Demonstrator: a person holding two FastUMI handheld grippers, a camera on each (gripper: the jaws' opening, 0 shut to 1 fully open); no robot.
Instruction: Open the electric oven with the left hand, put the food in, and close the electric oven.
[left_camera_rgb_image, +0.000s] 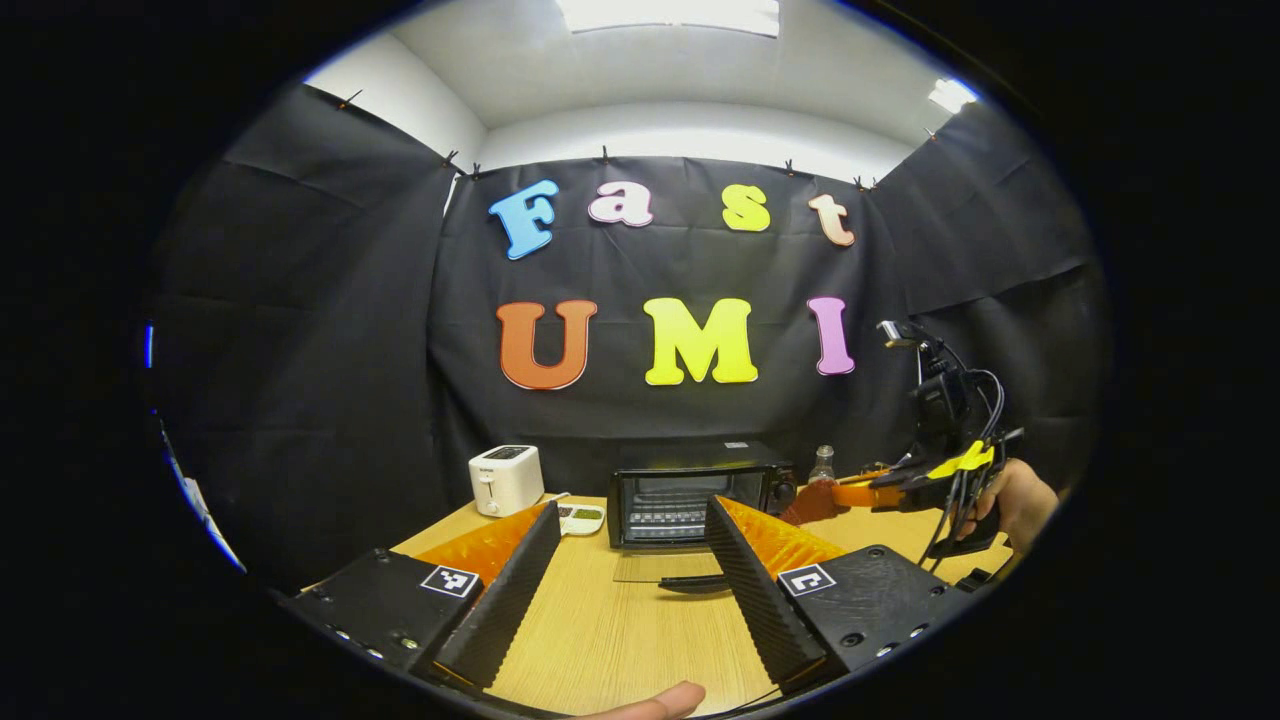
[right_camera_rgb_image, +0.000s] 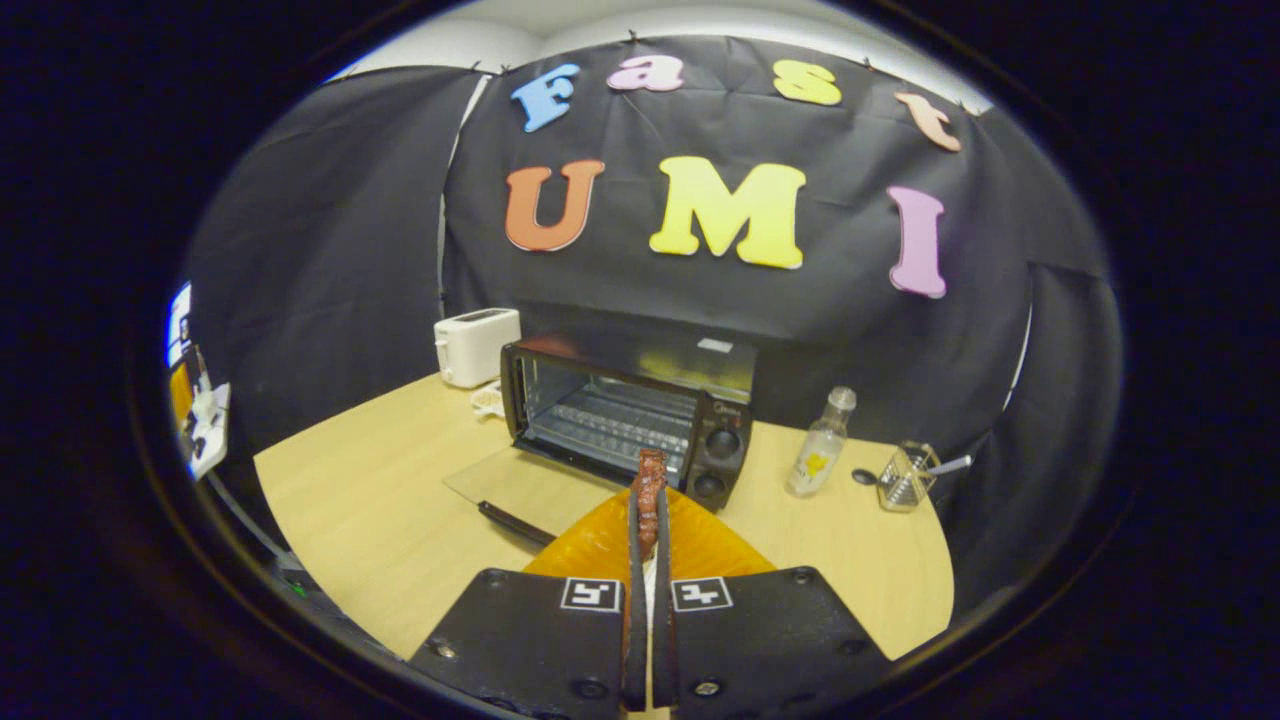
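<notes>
The oven (right_camera_rgb_image: 625, 420) stands open at the back of the table (right_camera_rgb_image: 360, 500), its door (right_camera_rgb_image: 520, 490) flat. The right gripper (right_camera_rgb_image: 648, 520) is clamped on the food (right_camera_rgb_image: 650, 490), held just before the oven's mouth. The left gripper (left_camera_rgb_image: 630, 560) hangs back with fingers apart, facing the oven (left_camera_rgb_image: 690, 495). A toaster (right_camera_rgb_image: 475, 345) stands left of the oven, a bottle (right_camera_rgb_image: 820, 445) right.

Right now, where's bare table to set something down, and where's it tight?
Free: the wide front-left stretch of the table, bordered by the toaster and the oven's lowered door. A smaller patch lies between the oven and the bottle. Crowded: straight ahead of the oven, where the door lies flat and the right gripper holds the food.
</notes>
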